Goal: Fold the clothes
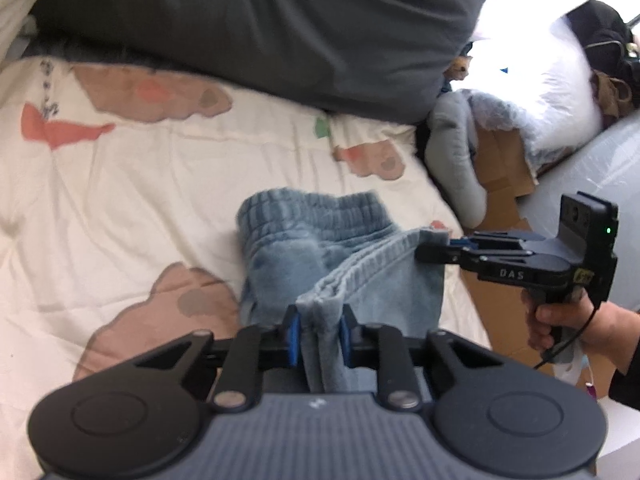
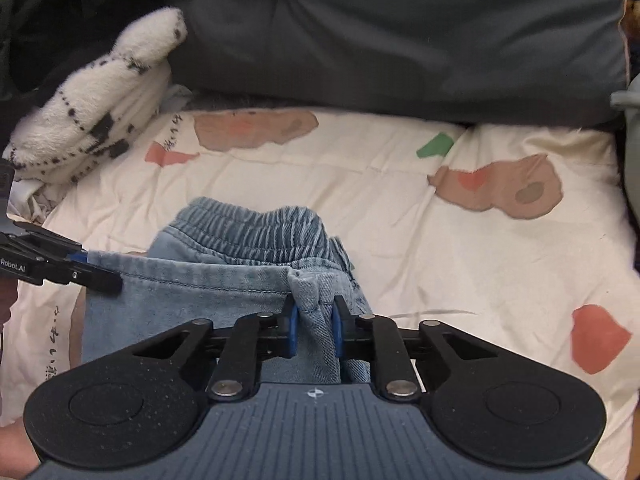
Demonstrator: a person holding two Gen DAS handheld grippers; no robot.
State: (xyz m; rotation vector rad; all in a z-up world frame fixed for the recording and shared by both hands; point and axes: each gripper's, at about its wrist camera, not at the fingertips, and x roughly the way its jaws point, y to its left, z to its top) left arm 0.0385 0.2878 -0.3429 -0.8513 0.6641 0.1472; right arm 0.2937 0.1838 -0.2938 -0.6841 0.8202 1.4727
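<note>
Both tongs are clamped on the blue jeans: our left tongs [image 1: 318, 334] pinch one end of a thick hem edge and our right tongs [image 2: 314, 330] pinch the other. The jeans [image 2: 224, 280] lie bunched on the bed quilt [image 2: 460, 240], stretchy waistband farthest from us. We think the cloth is soft, floppy and a bit heavy, so holding the thick edges works best. Open quilt lies on both sides; a dark pillow [image 2: 400, 40] blocks the far end.

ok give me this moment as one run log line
step: folding | left claw: shut on jeans | right claw: shut on jeans | jeans: hem edge lifted over waistband | surface: quilt
</note>
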